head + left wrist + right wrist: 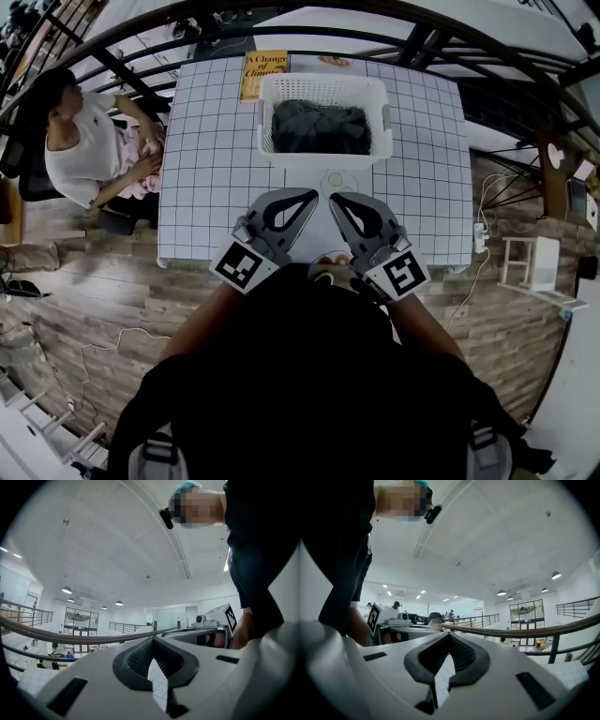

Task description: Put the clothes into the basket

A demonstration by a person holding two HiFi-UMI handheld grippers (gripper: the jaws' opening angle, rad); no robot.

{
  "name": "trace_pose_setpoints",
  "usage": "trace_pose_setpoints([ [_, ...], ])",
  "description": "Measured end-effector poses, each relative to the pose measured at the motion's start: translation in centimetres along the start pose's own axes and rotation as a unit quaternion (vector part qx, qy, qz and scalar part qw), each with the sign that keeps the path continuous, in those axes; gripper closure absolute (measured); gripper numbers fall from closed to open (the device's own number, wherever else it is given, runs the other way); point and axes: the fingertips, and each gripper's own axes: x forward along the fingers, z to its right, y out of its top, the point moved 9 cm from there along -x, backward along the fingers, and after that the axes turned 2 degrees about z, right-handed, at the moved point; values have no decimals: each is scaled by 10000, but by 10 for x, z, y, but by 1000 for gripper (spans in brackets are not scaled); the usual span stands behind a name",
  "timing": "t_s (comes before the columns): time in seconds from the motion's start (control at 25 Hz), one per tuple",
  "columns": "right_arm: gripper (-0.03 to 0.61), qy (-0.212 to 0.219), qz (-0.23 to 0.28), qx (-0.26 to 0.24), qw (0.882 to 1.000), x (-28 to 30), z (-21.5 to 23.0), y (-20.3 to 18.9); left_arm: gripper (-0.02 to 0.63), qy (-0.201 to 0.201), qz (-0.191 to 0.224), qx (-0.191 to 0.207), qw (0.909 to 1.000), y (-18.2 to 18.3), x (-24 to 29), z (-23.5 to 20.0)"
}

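The white slatted basket [270,141] stands at the middle back of the grid-patterned table [206,187]. Dark grey clothes [321,127] lie bunched inside it. Both grippers hover side by side over the table's near edge, in front of the basket and apart from it. My left gripper [314,194] is shut with nothing in it; in the left gripper view its tips [153,639] meet with only the table showing behind them. My right gripper [335,197] is shut and empty too, and its tips [449,634] touch in the right gripper view.
A yellow book [264,73] lies at the table's back left corner. A small round clear disc [336,179] sits between the basket and the grippers. A seated person [89,141] is at the table's left side. Black railings [141,37] run behind.
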Motion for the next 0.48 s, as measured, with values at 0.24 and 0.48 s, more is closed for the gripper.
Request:
trace_pose_setpoints([
  [0.24, 561, -13, 16, 28, 10000, 0, -2, 0, 611, -1, -21, 25, 10000, -2, -1, 2],
  [0.48, 561, 4, -15, -1, 10000, 1, 0, -5, 611, 5, 2, -4, 10000, -3, 1, 2],
])
